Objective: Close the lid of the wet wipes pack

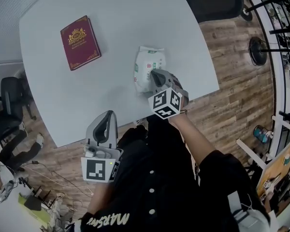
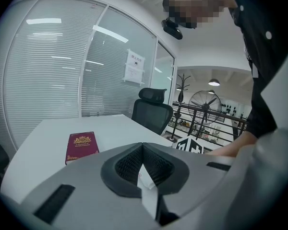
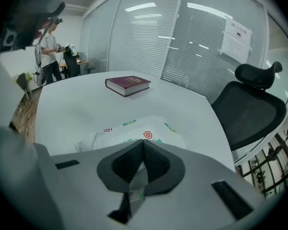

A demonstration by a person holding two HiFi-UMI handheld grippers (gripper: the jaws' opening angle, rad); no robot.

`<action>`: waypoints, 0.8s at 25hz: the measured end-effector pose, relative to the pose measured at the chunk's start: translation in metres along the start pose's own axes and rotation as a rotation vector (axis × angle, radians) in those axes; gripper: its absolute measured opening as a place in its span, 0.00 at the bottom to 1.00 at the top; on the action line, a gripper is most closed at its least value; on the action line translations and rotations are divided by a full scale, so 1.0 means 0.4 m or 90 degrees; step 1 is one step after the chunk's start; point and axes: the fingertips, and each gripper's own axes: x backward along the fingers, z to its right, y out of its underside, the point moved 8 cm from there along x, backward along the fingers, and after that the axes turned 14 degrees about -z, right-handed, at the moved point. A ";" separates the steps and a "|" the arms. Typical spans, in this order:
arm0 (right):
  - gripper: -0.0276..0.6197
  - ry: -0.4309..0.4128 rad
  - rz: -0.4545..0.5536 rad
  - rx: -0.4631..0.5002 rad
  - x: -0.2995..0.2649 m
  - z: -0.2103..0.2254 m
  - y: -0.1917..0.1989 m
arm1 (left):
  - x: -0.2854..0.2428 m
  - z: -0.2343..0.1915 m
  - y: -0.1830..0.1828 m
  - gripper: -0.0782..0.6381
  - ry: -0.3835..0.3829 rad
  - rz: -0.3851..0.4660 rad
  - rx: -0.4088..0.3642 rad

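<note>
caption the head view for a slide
Right gripper shut over the wet wipes pack on a white table, red book nearby.

Upside-down white lettering starting "MARS" is showing on the person's black top; print on the wet wipes pack, red book and wall notice is appearing illegible.

My right gripper is pale grey plastic, patterned at its back with bold black-and-white squares. My left gripper wears the same grey and the same squares. The pads are charcoal with a fine ribbed texture. The soft white wet wipes pack carries green bands and a small red shield. The hardback maroon book has a gold crest and a gold border. The rounded table is a plain pale grey, the plank floor streaky brown wood. My black shirt has white buttons.
</note>
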 end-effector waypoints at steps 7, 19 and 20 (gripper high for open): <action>0.09 -0.028 -0.005 -0.031 -0.006 0.008 -0.001 | -0.014 -0.009 -0.015 0.12 -0.003 0.001 -0.003; 0.09 -0.051 0.015 -0.027 0.000 0.019 -0.001 | -0.011 -0.003 -0.049 0.12 -0.005 0.028 -0.016; 0.09 -0.056 0.034 -0.033 0.010 0.024 -0.002 | -0.009 -0.002 -0.054 0.12 -0.004 0.034 -0.020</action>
